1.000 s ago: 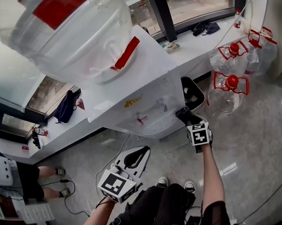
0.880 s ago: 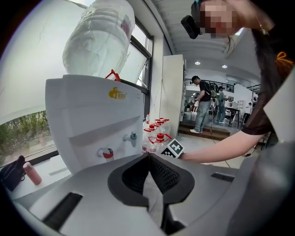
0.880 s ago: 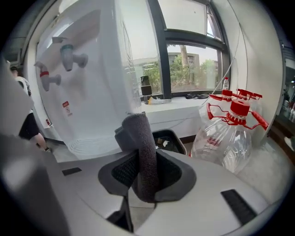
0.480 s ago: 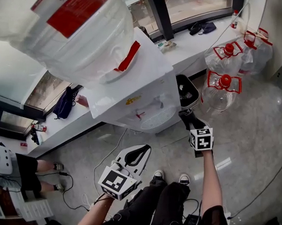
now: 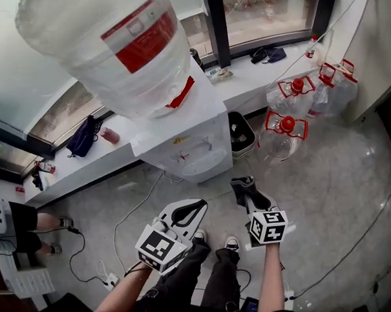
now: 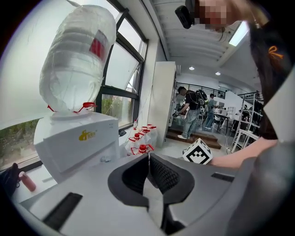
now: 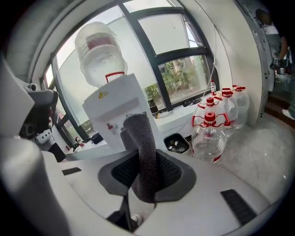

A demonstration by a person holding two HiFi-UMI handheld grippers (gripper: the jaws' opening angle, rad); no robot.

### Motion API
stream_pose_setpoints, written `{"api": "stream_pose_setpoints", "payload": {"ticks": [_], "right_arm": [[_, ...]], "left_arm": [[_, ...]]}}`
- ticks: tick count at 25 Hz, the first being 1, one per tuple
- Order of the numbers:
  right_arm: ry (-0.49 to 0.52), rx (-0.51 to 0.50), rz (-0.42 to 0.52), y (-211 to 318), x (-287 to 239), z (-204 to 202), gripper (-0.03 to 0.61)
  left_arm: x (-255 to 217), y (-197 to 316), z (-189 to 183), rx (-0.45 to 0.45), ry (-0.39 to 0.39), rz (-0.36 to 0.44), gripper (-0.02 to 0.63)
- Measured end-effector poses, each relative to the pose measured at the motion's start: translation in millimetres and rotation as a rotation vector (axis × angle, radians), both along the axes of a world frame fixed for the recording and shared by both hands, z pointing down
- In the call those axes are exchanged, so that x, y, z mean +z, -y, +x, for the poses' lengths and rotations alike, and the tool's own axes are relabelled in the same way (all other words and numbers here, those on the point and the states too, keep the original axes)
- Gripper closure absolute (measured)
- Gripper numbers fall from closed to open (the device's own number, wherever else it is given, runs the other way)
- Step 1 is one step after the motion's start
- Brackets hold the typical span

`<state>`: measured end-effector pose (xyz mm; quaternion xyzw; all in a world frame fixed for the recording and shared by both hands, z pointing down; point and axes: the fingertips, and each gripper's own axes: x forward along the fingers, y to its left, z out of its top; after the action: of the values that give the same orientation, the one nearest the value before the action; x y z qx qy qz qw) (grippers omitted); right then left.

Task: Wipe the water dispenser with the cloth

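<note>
The white water dispenser stands against the window ledge with a large clear bottle upside down on top. My right gripper is shut on a dark grey cloth, out on the floor side and apart from the dispenser's front. In the right gripper view the cloth stands up between the jaws, with the dispenser beyond it. My left gripper hangs lower left, shut with nothing in it; its view shows the dispenser at left.
Clear water jugs with red caps stand on the floor right of the dispenser, and a black bin sits between them. A white window ledge runs behind. Cables lie on the floor. A seated person's legs are at left.
Both grippers and the camera have drawn back from the dispenser. The right gripper with the cloth has come off the dispenser's front toward the floor side.
</note>
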<state>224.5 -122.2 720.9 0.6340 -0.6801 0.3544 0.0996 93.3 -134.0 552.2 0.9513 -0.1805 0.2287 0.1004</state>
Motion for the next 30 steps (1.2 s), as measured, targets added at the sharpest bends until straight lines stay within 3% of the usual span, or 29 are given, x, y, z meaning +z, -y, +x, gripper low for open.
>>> {"api": "stream_pose_setpoints", "payload": {"ticks": [13,20,30], "right_arm": [[0.079,-0.076,0.075,-94.6,-186.6,-15.8,0.471],[0.044,-0.116,0.107,-122.4,-228.6,-35.0,0.471],[0.044,-0.123,0.152,-150.1,-267.9,-64.7,0.471]], "left_arm": [[-105.7,-58.1,-21.0,-0.099,-0.033,0.065,0.594],[-136.1,-91.7,-55.8,-0.207,-0.061,0.085,0.594],[-162.9,-125.9,-77.2,-0.194,-0.079,0.096,0.594]]}}
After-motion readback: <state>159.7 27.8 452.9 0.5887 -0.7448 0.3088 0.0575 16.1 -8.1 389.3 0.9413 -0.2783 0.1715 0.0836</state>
